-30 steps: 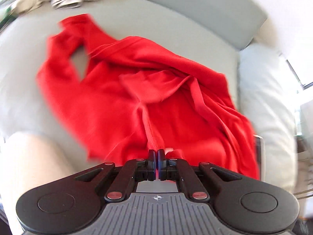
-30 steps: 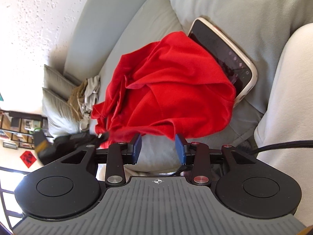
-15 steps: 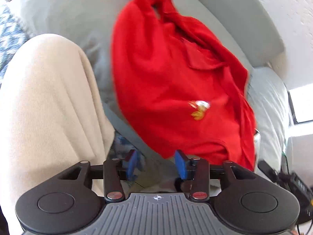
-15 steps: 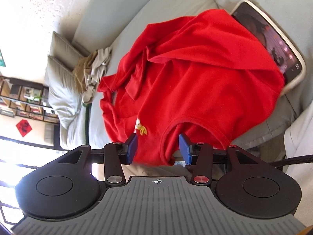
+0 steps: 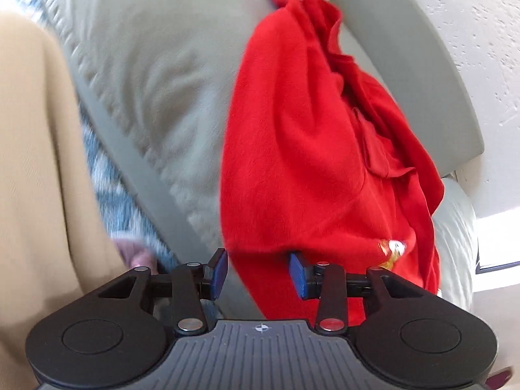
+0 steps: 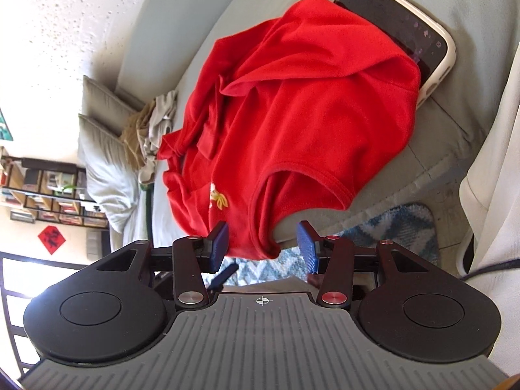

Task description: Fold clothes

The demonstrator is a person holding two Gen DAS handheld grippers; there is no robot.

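- Red T-shirt: lies crumpled on the grey sofa seat, its hem hanging over the seat's front edge towards both grippers. Long axis runs from that hem away towards the sofa back; small yellow-and-white emblem near the hem.
- Right gripper: jaws spread, blue pads to either side of the hem's lowest fold; pads do not press on it. This hand looks the better placed for the first pinch.
- Left gripper: jaws part-spread and closing; the hem's opposite corner sits between them, seemingly not yet pinched, though this view is motion-blurred.
- Key relation: the hem edge lies straight ahead of both sets of jaws, one corner to each hand.
- Phone in a white case: on the sofa, touching the shirt's far edge, partly under the cloth. Judged a snag risk when the shirt is lifted.
- Pile of beige and grey clothes: beyond the shirt, against the cushions.
- Containers: none in view.
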